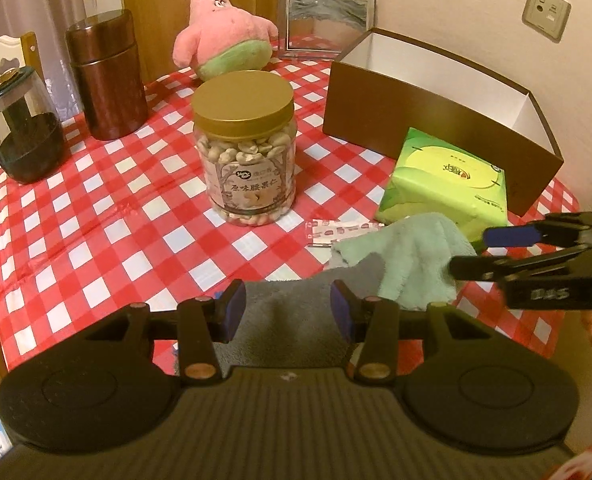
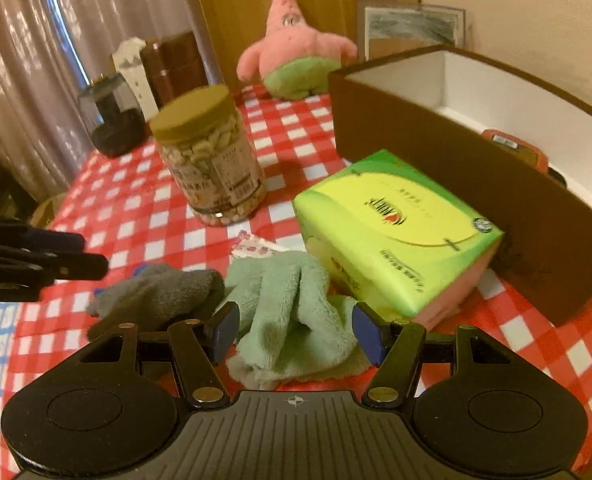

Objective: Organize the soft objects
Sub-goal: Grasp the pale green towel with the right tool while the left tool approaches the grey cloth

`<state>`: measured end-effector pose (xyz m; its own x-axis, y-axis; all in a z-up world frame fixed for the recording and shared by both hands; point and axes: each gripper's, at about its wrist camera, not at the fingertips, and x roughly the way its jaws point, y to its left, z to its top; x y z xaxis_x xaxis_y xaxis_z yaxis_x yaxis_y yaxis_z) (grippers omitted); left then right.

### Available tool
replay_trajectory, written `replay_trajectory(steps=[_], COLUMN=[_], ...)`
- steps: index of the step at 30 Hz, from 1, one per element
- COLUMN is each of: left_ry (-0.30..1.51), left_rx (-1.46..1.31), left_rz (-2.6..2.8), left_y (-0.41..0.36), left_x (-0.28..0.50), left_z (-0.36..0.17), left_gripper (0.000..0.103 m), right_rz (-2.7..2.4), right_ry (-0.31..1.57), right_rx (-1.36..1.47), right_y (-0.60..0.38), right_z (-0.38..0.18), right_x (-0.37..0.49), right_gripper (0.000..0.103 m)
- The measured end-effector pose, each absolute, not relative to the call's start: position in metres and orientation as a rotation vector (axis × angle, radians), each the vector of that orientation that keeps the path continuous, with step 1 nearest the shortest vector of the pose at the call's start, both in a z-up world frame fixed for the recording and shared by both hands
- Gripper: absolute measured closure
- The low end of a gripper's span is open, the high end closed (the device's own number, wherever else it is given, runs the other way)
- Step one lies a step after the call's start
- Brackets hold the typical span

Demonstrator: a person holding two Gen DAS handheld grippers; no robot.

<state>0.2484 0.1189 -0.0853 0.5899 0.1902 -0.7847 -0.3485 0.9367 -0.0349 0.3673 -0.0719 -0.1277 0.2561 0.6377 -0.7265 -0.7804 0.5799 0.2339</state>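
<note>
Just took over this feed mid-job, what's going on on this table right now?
A person holds two grippers over a checked table. The left gripper is open over the grey cloth; the right gripper is open around the green cloth. Neither is gripped yet. The brown box stands beside the tissue pack; the pink plush sits at the back.

Ahead of our left claw [image 1: 288, 306]: a sock [image 1: 292, 312] between its fingers, a jar [image 1: 246, 152] farther on.
Right of it: a cloth [image 1: 411, 256], touching the sock.
Ahead of our right claw [image 2: 296, 330]: the cloth, then a tissue pack [image 2: 391, 228] against a box [image 2: 475, 200].
Far back: a plush toy [image 1: 224, 28] on the table [image 1: 96, 216].
</note>
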Motion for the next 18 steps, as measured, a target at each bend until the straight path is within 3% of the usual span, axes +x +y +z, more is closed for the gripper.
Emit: replay_trajectory(steps=[3, 4, 5, 6, 18], left_ry=[0.888, 0.888, 0.889, 0.889, 0.891], left_rx=[-0.195, -0.195, -0.196, -0.197, -0.210], left_rz=[0.319, 0.319, 0.319, 0.320, 0.335], left_y=[0.120, 0.120, 0.120, 0.120, 0.124], left_x=[0.250, 0.250, 0.250, 0.250, 0.242], left_z=[-0.087, -0.087, -0.087, -0.087, -0.090], left_gripper=[0.059, 0.059, 0.059, 0.059, 0.059], right_rz=[0.959, 0.967, 0.988, 1.002, 1.083], right_ry=[0.895, 0.886, 0.862, 0.846, 0.533], right_rx=[-0.226, -0.237, -0.262, -0.300, -0.328], right_y=[-0.059, -0.056, -0.055, -0.052, -0.092], right_z=[-0.143, -0.146, -0.149, -0.150, -0.100], right_x=[0.368, 0.367, 0.364, 0.361, 0.330], right_gripper=[0.040, 0.045, 0.074, 0.091, 0.092])
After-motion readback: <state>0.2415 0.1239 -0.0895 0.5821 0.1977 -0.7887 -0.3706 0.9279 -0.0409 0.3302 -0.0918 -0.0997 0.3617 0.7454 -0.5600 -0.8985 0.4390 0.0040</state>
